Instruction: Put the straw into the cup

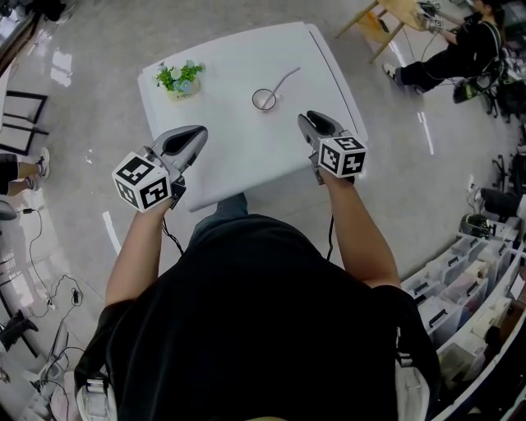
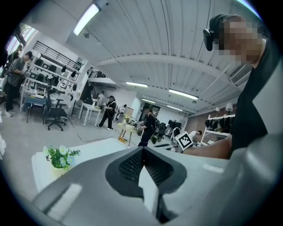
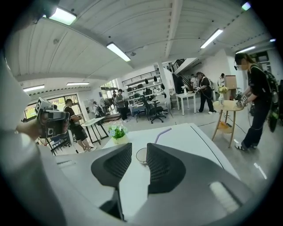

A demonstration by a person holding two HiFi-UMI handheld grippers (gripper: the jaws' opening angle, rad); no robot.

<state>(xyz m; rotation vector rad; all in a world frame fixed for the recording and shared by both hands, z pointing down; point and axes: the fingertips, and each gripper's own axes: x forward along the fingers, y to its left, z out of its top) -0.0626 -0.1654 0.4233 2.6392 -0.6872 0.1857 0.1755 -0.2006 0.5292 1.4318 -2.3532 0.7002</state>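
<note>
A clear cup (image 1: 265, 99) stands on the white table (image 1: 238, 152) toward its far side, and a pale straw (image 1: 288, 79) leans out of it to the upper right. In the right gripper view the cup (image 3: 141, 156) shows through the gap between the jaws, with the straw (image 3: 162, 134) rising from it. My right gripper (image 1: 309, 118) hovers over the near right part of the table, open and empty. The left gripper (image 1: 197, 131) hovers near the table's left front edge, its jaws meeting at the tips (image 2: 142, 149) with nothing held. Both are well short of the cup.
A small potted plant (image 1: 179, 79) sits at the table's far left corner. A wooden side table (image 1: 394, 16) and a seated person (image 1: 460, 49) are beyond at the far right. Storage bins (image 1: 468, 288) line the right; cables (image 1: 49, 288) lie on the floor at left.
</note>
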